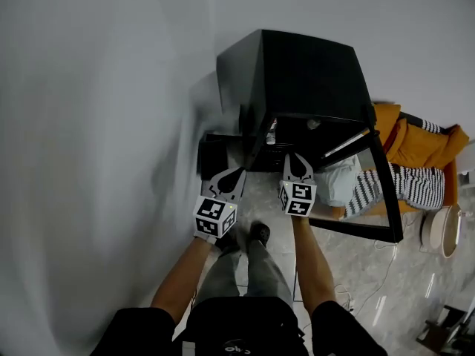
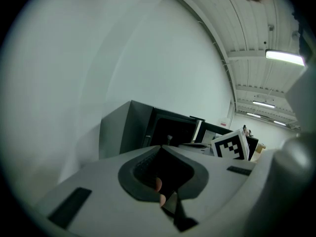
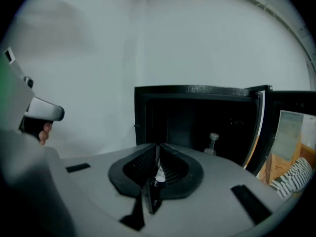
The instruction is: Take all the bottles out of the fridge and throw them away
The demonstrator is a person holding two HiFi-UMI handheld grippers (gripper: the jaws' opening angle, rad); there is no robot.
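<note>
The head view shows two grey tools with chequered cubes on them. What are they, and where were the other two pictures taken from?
There is no robot here: a person holds a tool in each hand. The left gripper and the right gripper each end in two jaws, and the chequered cube is part of each tool. The head view comes from a camera on the person's head, looking steeply down over their own arms. The other two pictures come from cameras riding on the tools, each looking along its own jaws. Both pairs of jaws are together and hold nothing. Just ahead, on the floor, stands a small black fridge with its door swung open. The right gripper view shows one bottle standing inside.
</note>
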